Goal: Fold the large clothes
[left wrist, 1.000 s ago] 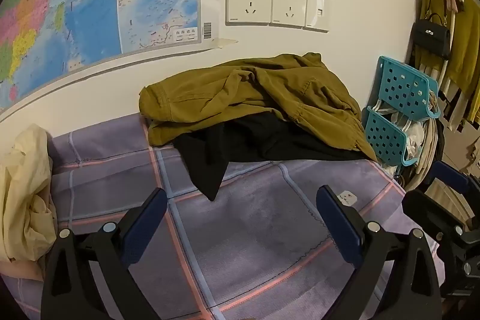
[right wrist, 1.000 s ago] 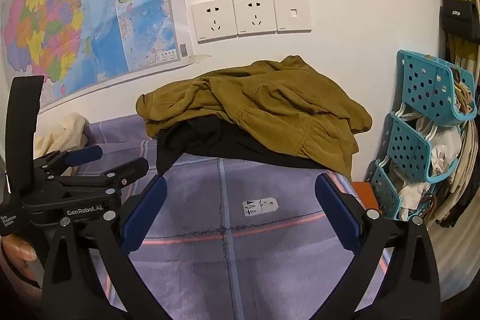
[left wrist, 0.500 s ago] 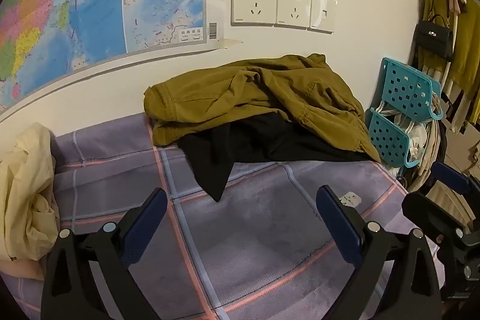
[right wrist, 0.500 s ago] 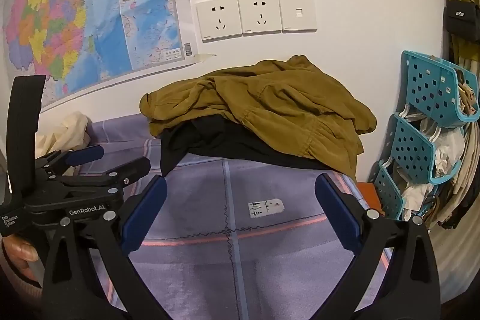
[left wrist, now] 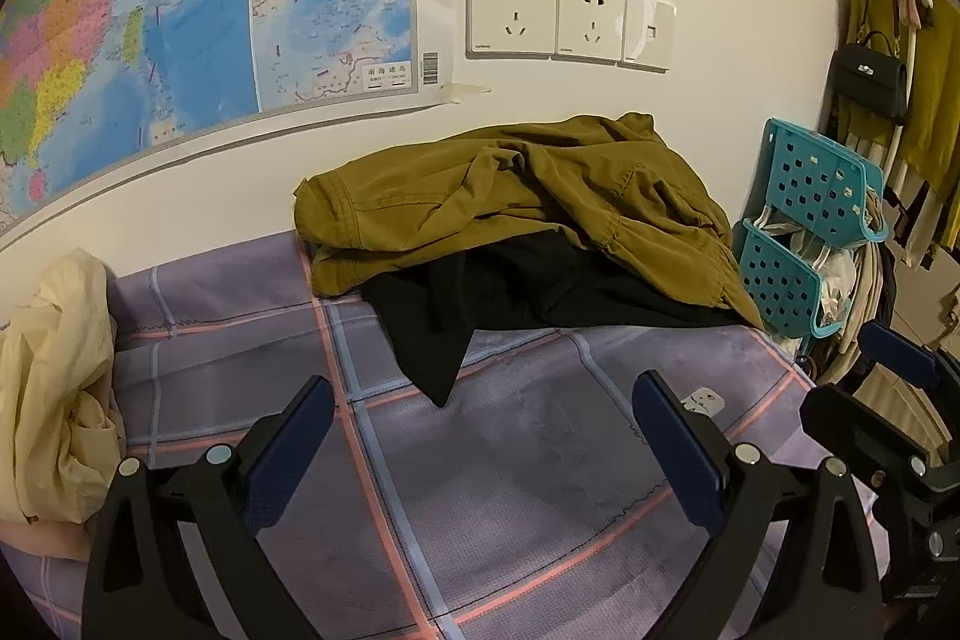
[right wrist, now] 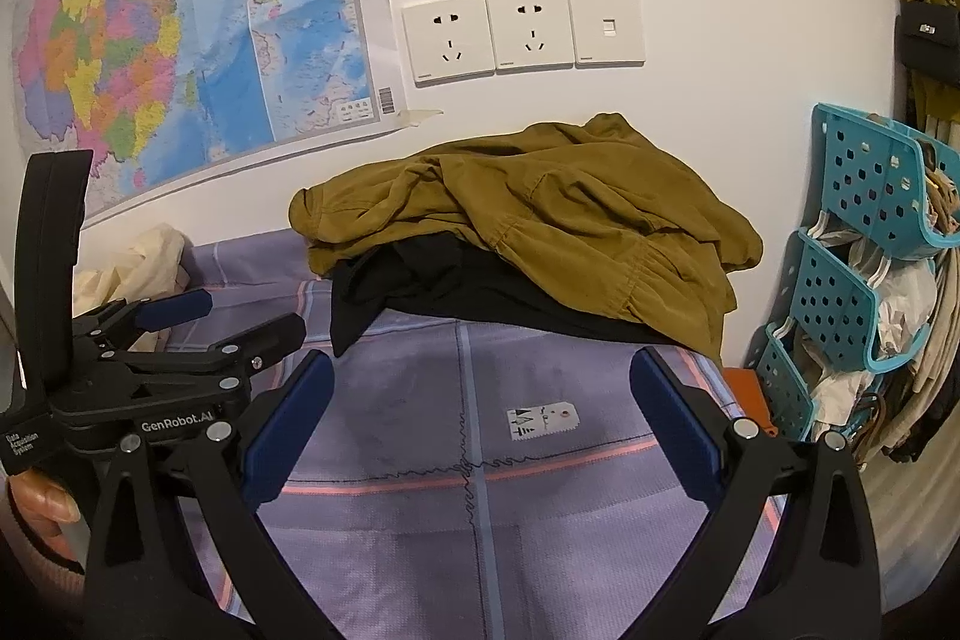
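Both tongs wide apart, nothing between them. Left gripper [left wrist: 480, 436] hovers over the purple plaid bedsheet [left wrist: 528, 508]; right gripper [right wrist: 480, 406] same, over the sheet's white care tag [right wrist: 543, 422], which sits just ahead between its fingers. In the right wrist view the left gripper also shows off to the left, fingers spread, held by a hand [right wrist: 42, 505] partly visible at the frame edge.

Olive-brown jacket [left wrist: 510, 202] lies crumpled straight ahead of both tongs, against the wall, well apart from the fingertips. It sits on top of a black garment [left wrist: 480, 304], whose corner hangs toward the left gripper, near but not touching. Cream cloth [left wrist: 54, 388] bunched far left of the left gripper.

On the wall beyond the pile: map poster [left wrist: 180, 22] up left, wall sockets [left wrist: 564, 19] above the jacket. Teal perforated rack [right wrist: 858, 274] to the right of the right gripper, stuffed with bags. Black handbag [left wrist: 870, 79] hangs far right, by yellow clothes.
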